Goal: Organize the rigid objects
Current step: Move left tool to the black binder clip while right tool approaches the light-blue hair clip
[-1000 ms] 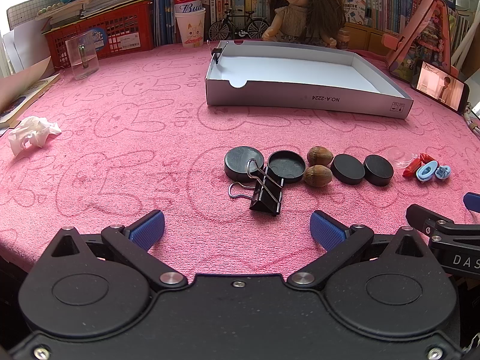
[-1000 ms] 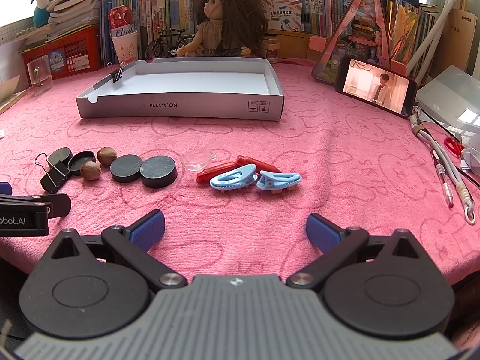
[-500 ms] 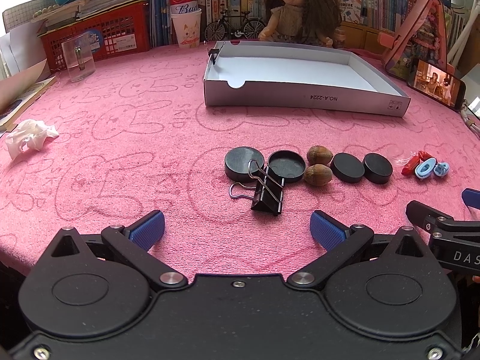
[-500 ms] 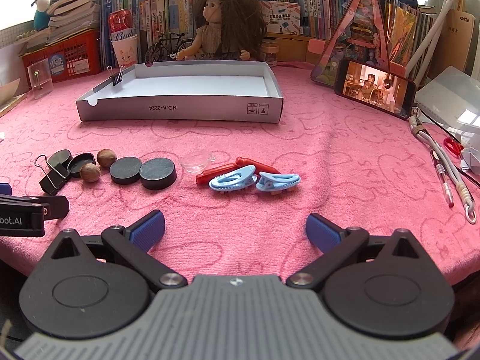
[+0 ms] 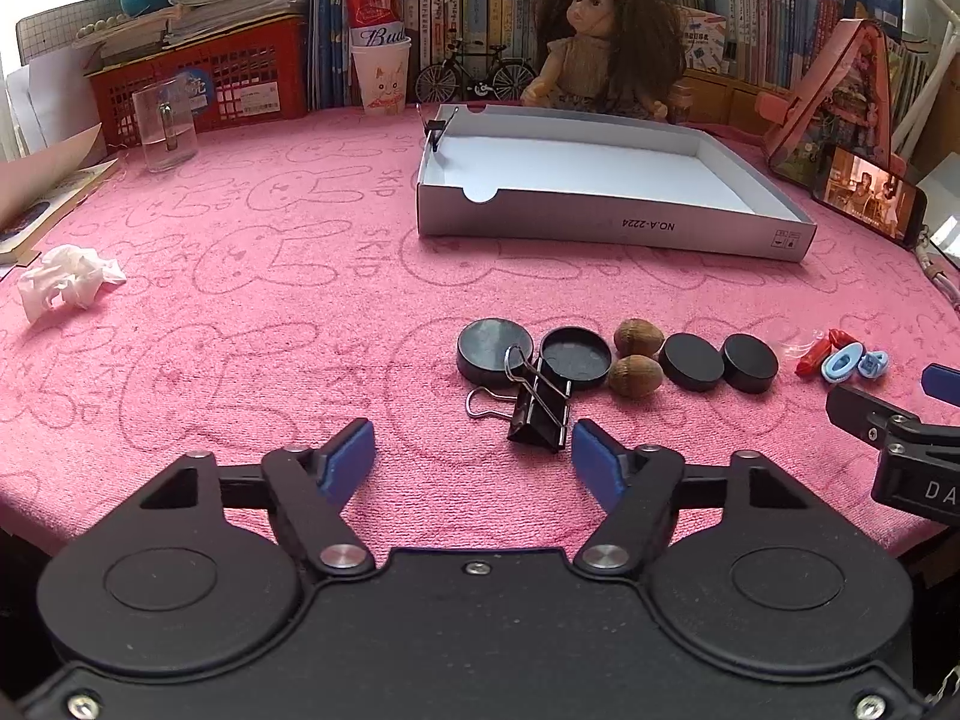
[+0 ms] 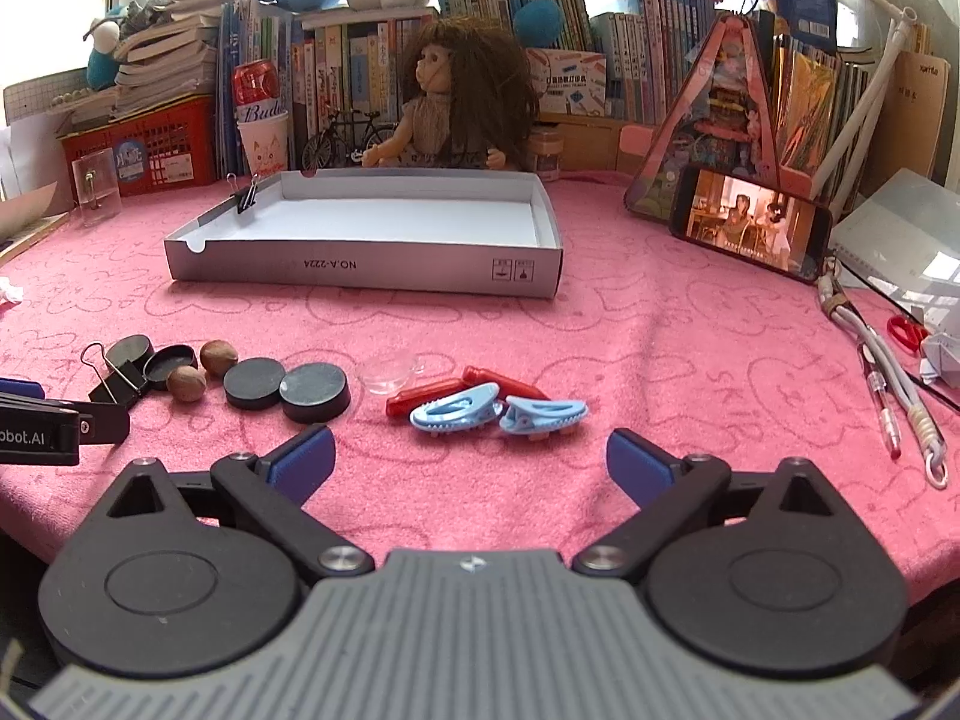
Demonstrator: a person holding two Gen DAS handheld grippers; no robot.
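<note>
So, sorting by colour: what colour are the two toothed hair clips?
Light blue hair clips; clearest in the right wrist view.

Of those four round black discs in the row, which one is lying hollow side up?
The second disc from the left, just behind the black binder clip. Its raised rim and sunken middle show like a shallow cup; the other three show flat, solid tops.

Cut off at the right edge of the left view: the other black gripper (image 5: 936, 396), only one blue tip showing. Half hidden behind the little red plastic sticks (image 5: 816, 351): two small light-blue plastic clips (image 5: 852, 362). Too small to read: words on book spines (image 6: 336, 66).
</note>
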